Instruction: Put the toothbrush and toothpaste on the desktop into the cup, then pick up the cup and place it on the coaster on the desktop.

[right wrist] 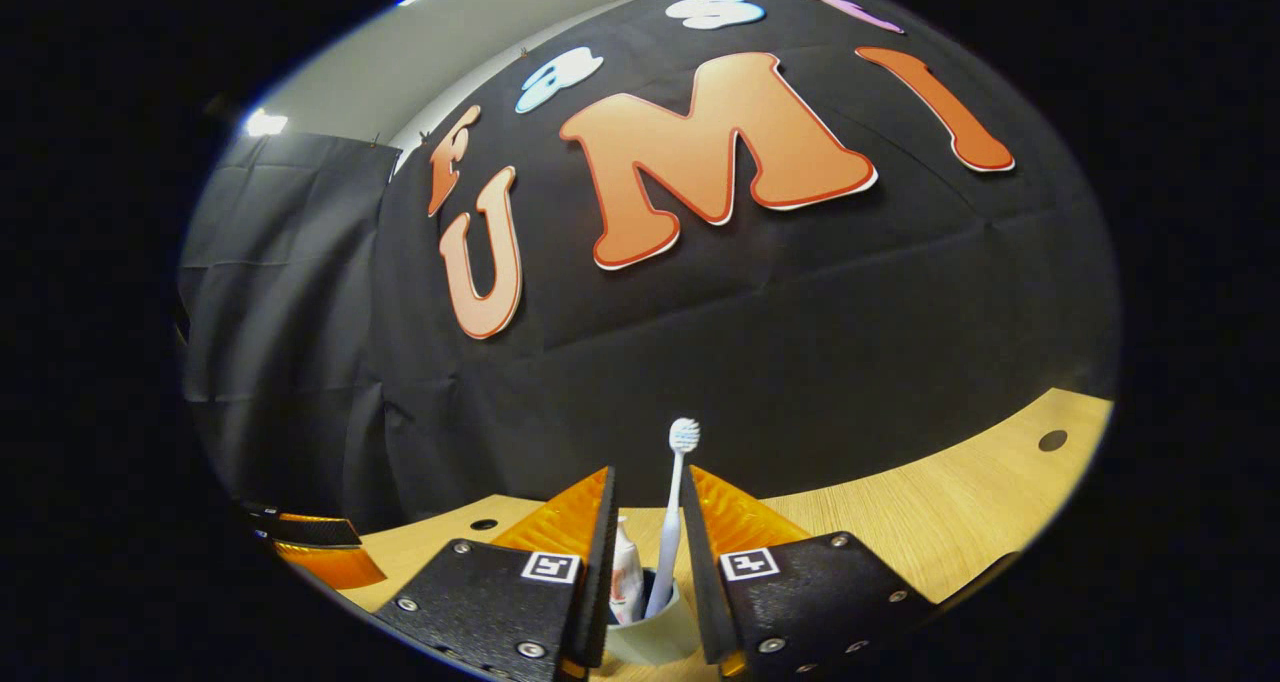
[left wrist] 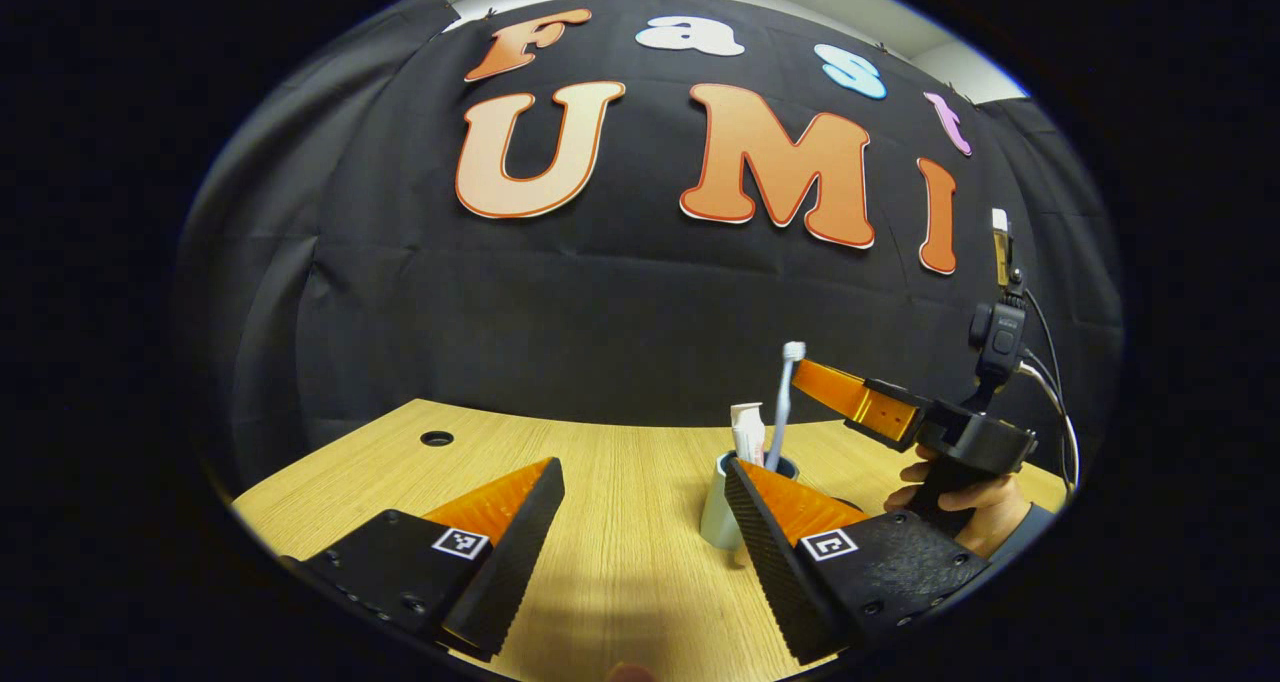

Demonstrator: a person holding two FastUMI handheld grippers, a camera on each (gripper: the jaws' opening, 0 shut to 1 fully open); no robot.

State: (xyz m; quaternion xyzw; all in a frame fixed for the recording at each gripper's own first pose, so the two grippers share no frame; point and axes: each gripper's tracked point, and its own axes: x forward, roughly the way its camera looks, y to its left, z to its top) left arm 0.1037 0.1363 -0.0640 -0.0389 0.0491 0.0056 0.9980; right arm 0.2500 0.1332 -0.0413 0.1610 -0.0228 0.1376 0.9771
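Left gripper view: at the lower left a bare stretch of wooden tabletop (left wrist: 620, 562) runs back to the black cloth wall, with a small round hole (left wrist: 437, 438) near its far edge. The left gripper (left wrist: 645, 487) sits at the bottom of the frame with its fingers spread wide and nothing between them. Just right of centre a pale cup (left wrist: 718, 517) stands on the tabletop, partly hidden by the nearer right-hand finger. The toothpaste (left wrist: 748, 430) and the toothbrush (left wrist: 783, 402) stand upright in the cup, bristles up. At the right of the frame the right gripper (left wrist: 815, 382) is held by a hand (left wrist: 965, 502), its orange fingers close beside the toothbrush handle; from here I cannot tell whether they touch it.

Right gripper view: at the lower left an orange finger of the left gripper shows. At bottom centre the right gripper's fingers (right wrist: 590, 522) stand narrowly apart either side of the toothbrush, with a gap showing on each side of the handle. The cup, with the toothpaste in it, sits below between them.
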